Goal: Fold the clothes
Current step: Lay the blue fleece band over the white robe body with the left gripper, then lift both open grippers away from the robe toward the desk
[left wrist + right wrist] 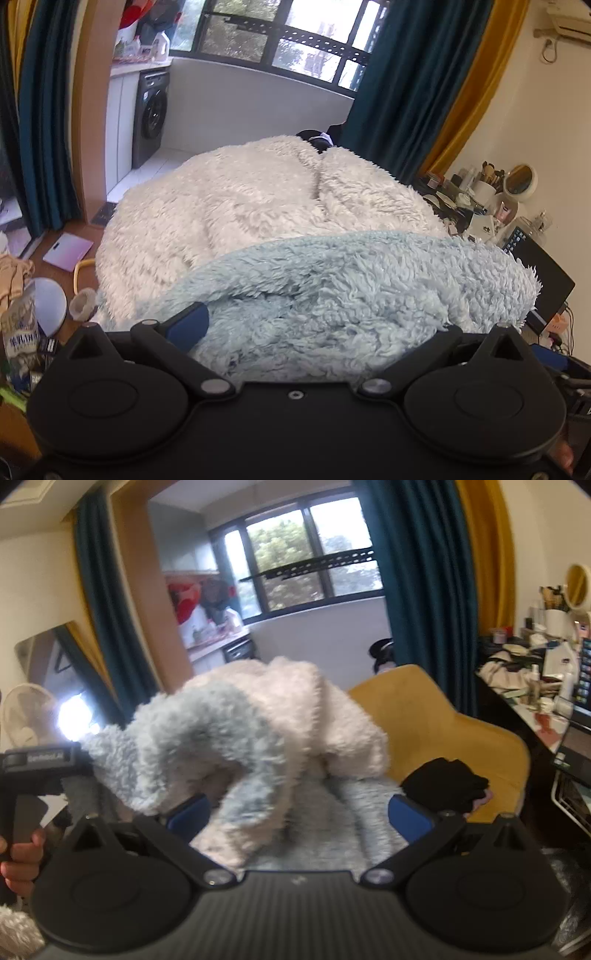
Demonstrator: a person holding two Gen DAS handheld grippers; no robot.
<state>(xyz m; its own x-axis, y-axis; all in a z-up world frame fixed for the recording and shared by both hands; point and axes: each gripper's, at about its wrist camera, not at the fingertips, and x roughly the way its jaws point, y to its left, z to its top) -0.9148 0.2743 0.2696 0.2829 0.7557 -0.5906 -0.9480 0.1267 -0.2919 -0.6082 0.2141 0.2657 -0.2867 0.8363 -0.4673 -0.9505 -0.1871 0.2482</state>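
A thick fleece garment, white (236, 199) on one part and light blue (351, 280) on another, fills the left wrist view and lies bunched over my left gripper (321, 325). Its jaws stand wide open; the left blue pad (188, 325) shows, while fleece hides the right one. In the right wrist view the same fleece garment (236, 731) is heaped between and over the spread blue pads (410, 818) of my right gripper (299, 814), also open. At the left edge a hand (20, 864) holds the left gripper's handle (37, 771) against the fleece.
A yellow chair (443, 720) stands just behind the fleece with a black garment (447, 782) on its seat. A cluttered desk (535, 672) with a monitor (539, 273) lines the right. Loose items (33, 295) litter the wooden floor at left. A washing machine (151, 110) stands by the window.
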